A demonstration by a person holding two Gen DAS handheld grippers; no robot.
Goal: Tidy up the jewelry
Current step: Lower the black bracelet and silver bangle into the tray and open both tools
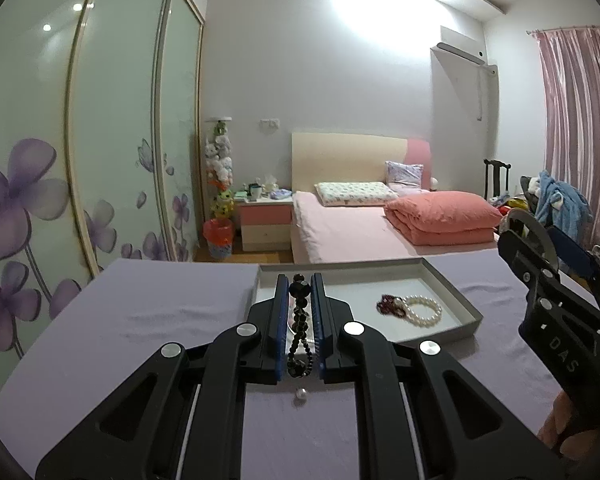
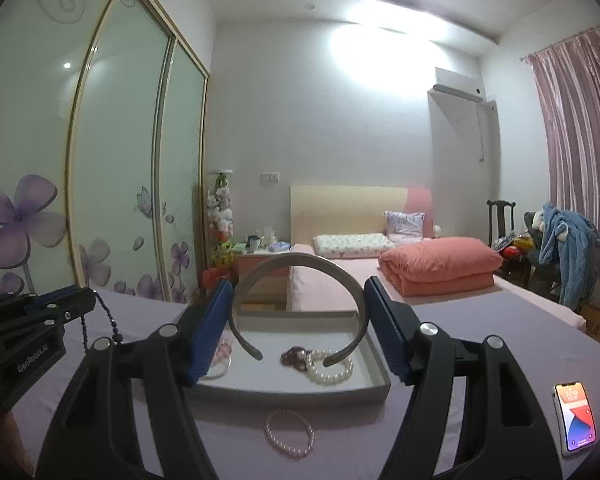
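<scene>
Left claw (image 1: 298, 320) pinched on limp black bead strand (image 1: 300, 332), near tray (image 1: 452, 292). Right claw (image 2: 298, 320) spread across stiff headband (image 2: 296, 262), which looks light and springy; grip its sides.

The left gripper (image 1: 299, 320) has its jaws drawn close, pinching a bead string (image 1: 300, 332) that hangs between them. The right gripper (image 2: 298, 332) has its jaws spread wide, pressing on the sides of a headband (image 2: 296, 264) held upright between them.
</scene>
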